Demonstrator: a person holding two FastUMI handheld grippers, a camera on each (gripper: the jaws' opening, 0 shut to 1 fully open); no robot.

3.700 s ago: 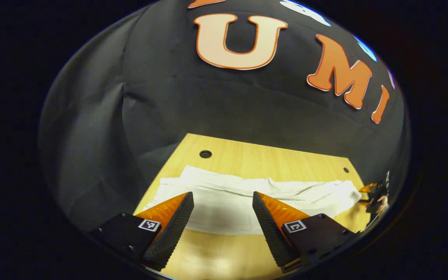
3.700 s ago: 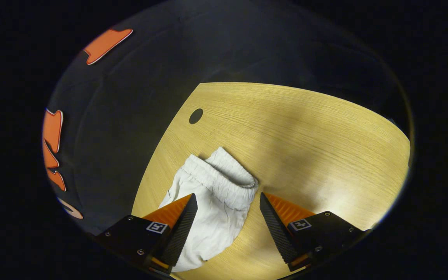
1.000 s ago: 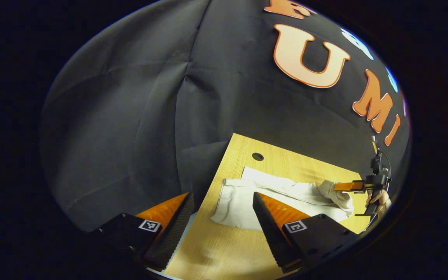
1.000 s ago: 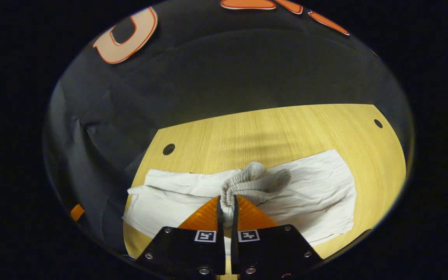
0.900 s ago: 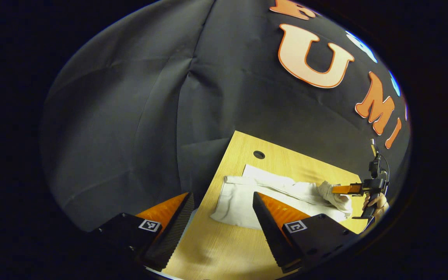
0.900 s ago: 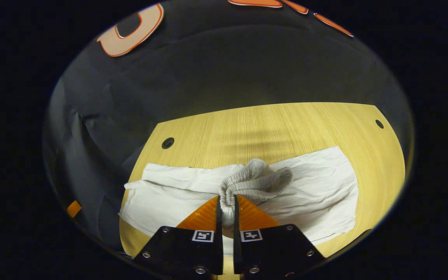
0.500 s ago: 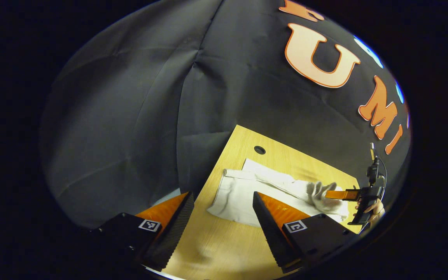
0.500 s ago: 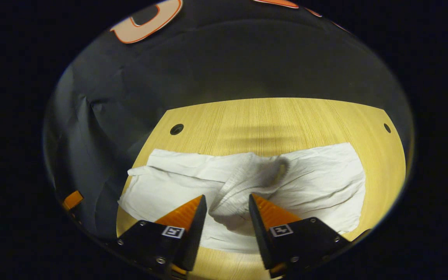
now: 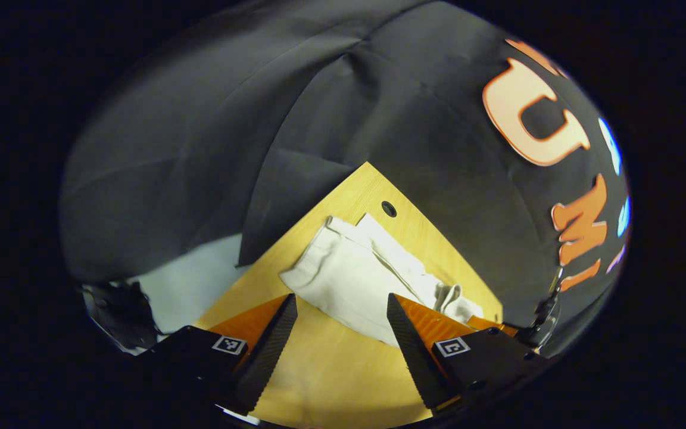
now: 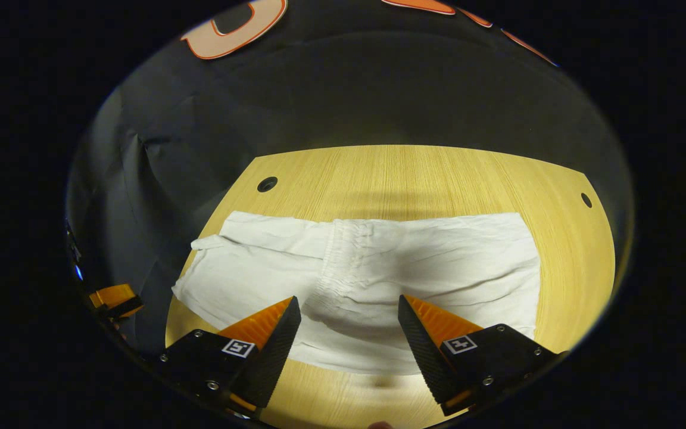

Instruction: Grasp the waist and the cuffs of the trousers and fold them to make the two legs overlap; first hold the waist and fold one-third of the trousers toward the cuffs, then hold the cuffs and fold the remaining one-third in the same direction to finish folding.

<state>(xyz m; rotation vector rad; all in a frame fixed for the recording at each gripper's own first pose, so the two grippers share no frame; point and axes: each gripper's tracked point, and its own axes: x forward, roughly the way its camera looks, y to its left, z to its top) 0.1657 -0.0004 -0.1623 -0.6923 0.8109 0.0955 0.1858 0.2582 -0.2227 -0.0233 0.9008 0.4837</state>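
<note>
White trousers (image 10: 438, 268) lie flat across the wooden table (image 10: 414, 173), legs overlapped. The elastic waist (image 10: 340, 256) is folded over onto the legs near the middle, and the cuffs (image 10: 212, 244) lie at the left end. My right gripper (image 10: 348, 301) hovers open just in front of the folded waist, holding nothing. In the left gripper view the trousers (image 9: 349, 274) stretch away to the right, the cuff end nearest. My left gripper (image 9: 340, 298) is open above the bare table in front of that end. The left gripper (image 10: 114, 298) also shows at the right gripper view's left edge.
Round holes sit in the table near the far corners (image 10: 267, 183) (image 10: 581, 199) (image 9: 388, 208). The table's left edge (image 9: 259, 262) runs close to the cuffs, with pale floor (image 9: 188, 286) beyond it. Black booth cloth (image 9: 230, 149) hangs behind.
My right gripper let go of the waist, opened and drew back; the waist now lies flat on the legs. My left gripper swung round toward the cuff end, still open.
</note>
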